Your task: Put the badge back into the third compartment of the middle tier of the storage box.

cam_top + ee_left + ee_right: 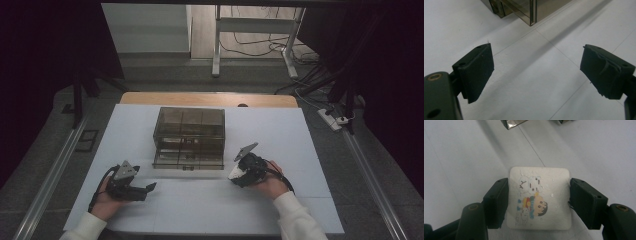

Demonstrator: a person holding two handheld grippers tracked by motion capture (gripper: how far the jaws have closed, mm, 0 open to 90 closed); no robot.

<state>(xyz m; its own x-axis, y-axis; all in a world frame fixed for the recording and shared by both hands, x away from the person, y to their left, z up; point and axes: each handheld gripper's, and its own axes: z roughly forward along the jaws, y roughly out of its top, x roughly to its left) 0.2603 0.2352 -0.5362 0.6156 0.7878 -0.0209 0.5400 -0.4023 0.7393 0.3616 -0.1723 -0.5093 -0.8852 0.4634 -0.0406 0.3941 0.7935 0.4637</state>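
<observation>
The right gripper [539, 200] clamps a white square cartoon-printed eraser [539, 197] just beside the smoky transparent plastic drawer box [189, 137]; the left gripper [536, 72] rests open, near its front-left corner.

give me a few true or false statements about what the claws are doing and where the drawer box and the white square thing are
1. The right claw grips a white square block with a cartoon print. True.
2. The left claw holds a block too. False: its jaws stand wide apart with nothing between them.
3. The smoky see-through drawer box sits on the white table between the two claws and farther from the person. True.
4. The white square block lies inside the drawer box. False: it is out on the person's side of the box, between the right claw's jaws.
5. The left claw touches the drawer box. False: it rests apart from it, on the table.
</observation>
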